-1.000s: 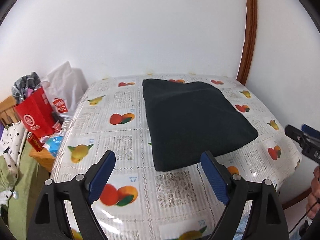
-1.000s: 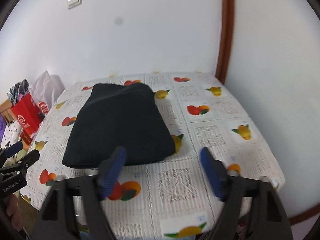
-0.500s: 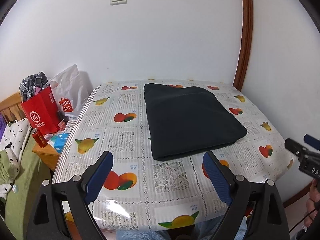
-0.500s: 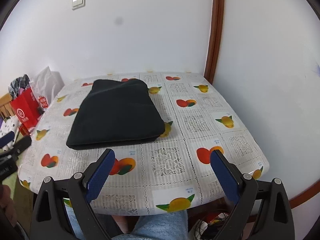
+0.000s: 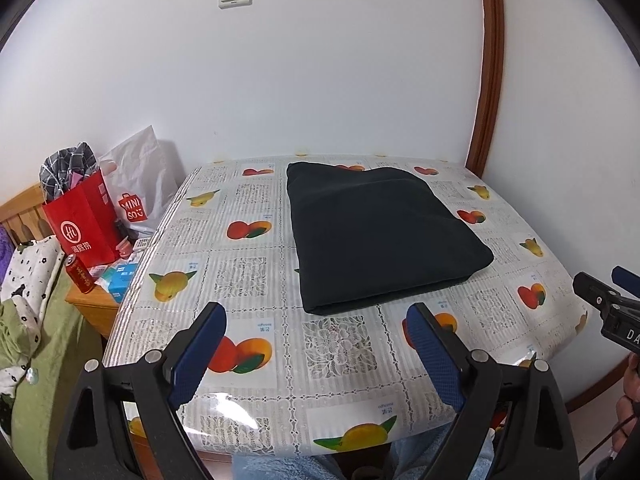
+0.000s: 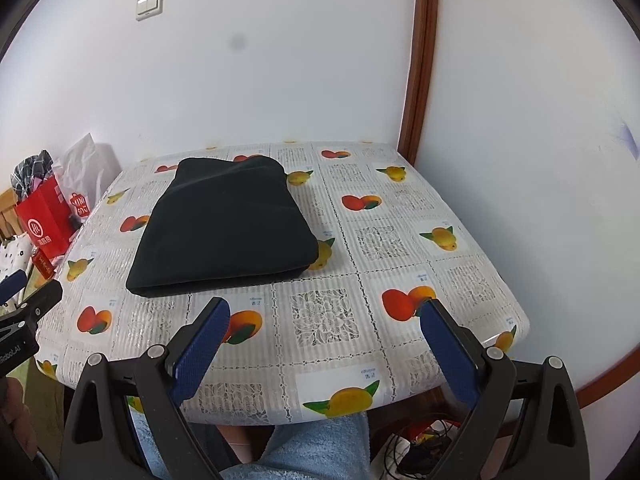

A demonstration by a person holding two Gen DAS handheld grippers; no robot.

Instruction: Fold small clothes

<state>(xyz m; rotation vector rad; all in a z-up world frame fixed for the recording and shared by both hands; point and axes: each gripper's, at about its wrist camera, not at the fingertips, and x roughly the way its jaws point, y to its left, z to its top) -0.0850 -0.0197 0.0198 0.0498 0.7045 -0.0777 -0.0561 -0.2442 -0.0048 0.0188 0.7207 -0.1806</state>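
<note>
A black garment (image 5: 380,236) lies folded into a neat rectangle on the fruit-print tablecloth (image 5: 240,272), toward the table's far middle. It also shows in the right wrist view (image 6: 228,228). My left gripper (image 5: 316,332) is open and empty, held above the table's near edge, well short of the garment. My right gripper (image 6: 326,328) is open and empty, also back at the near edge. The right gripper's tip shows at the right edge of the left wrist view (image 5: 608,304).
A red paper bag (image 5: 82,224) and a white shopping bag (image 5: 140,188) stand left of the table on a wooden stand. A red can (image 5: 80,274) stands there. Spotted and green clothes (image 5: 24,292) lie at far left. White walls close off the back and right.
Both grippers have pulled back from the folded garment toward the table's near edge and risen. The garment stays flat and unmoved.
</note>
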